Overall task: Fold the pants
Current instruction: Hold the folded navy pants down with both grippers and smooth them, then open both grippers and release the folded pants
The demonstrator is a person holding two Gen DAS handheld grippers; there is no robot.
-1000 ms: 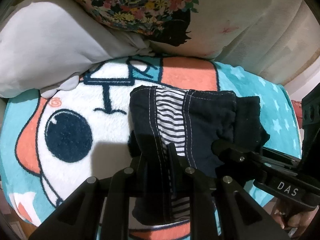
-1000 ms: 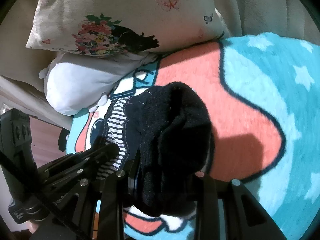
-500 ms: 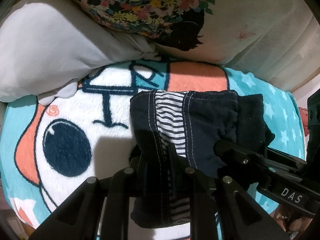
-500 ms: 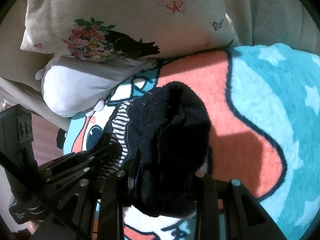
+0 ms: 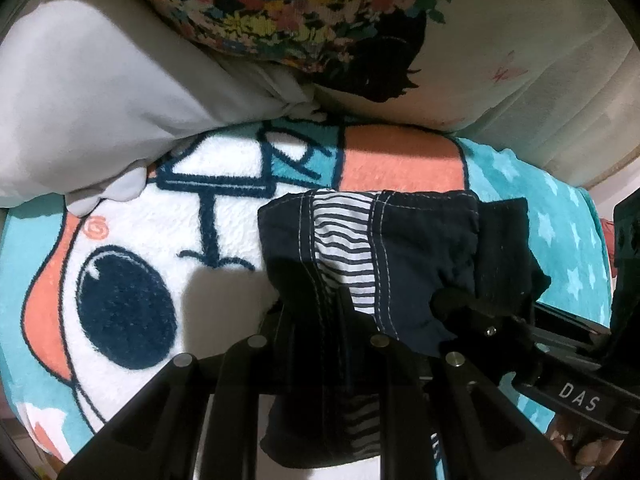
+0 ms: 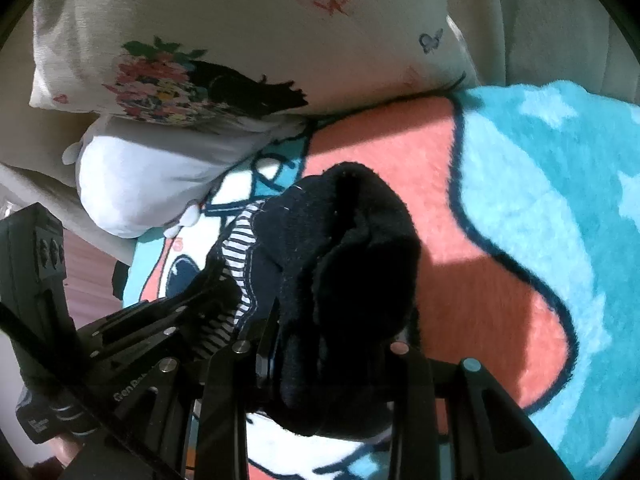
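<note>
The pants (image 5: 404, 248) are dark navy with a striped side panel and white stitching, bunched in a small folded bundle held above a cartoon blanket (image 5: 120, 272). My left gripper (image 5: 320, 320) is shut on the near edge of the pants. My right gripper (image 6: 332, 344) is shut on the black fleecy end of the pants (image 6: 352, 264), which drapes over its fingers. The right gripper also shows in the left wrist view (image 5: 480, 316), close beside the left one.
A white pillow (image 5: 92, 108) and a floral cushion (image 5: 320, 12) lie at the blanket's far edge, with beige upholstery (image 5: 560, 92) behind. The blanket's teal starred part (image 6: 552, 208) spreads to the right.
Both grippers have carried the pants bundle forward toward the pillows, which now appear larger and closer. The grip on the pants is unchanged.
</note>
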